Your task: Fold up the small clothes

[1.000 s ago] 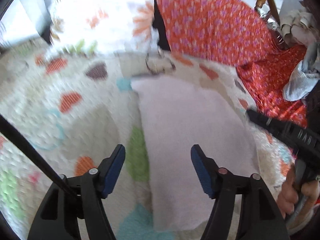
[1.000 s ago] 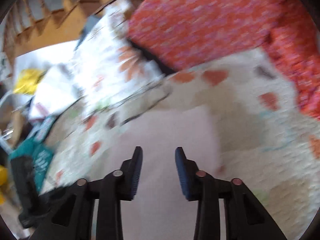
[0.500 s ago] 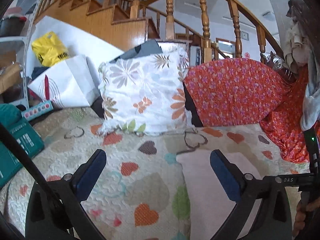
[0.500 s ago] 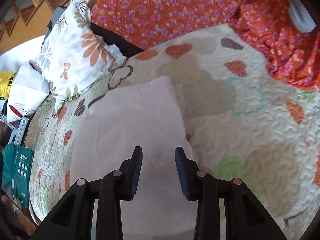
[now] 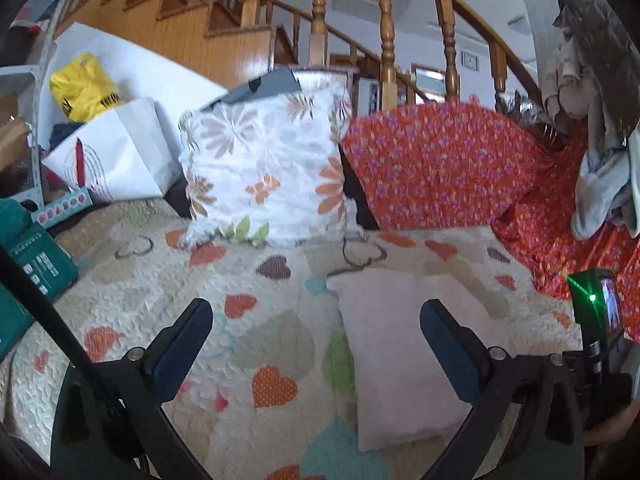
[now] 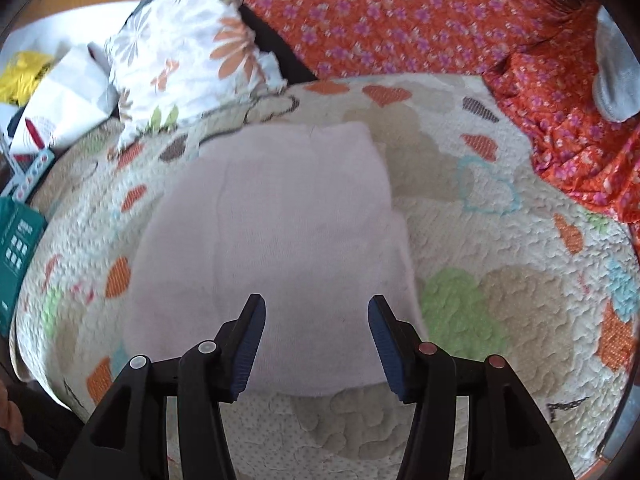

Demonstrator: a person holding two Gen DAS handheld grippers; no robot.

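1. We see the pale pink folded garment [image 6: 276, 216] lying flat on the heart-patterned quilt [image 6: 500, 312], with nothing gripping it.
2. Our right gripper [image 6: 316, 344] hangs over the garment's near edge; its jaws have just been opening and stand half spread, with no cloth between the blue pads.
3. Our left gripper [image 5: 316, 344] is spread as wide as it goes and holds nothing, having finished opening a moment ago. It looks out level across the quilt, the garment [image 5: 400, 360] showing between and behind its fingers.
4. At the far edge of the quilt a floral cushion [image 5: 264, 176] leans upright, just beside an orange flowered cloth [image 5: 440, 168].
5. Behind them rises a wooden staircase [image 5: 224, 28]; a white paper bag [image 5: 116, 156] and a yellow plastic bag [image 5: 84, 88] sit off to the left.
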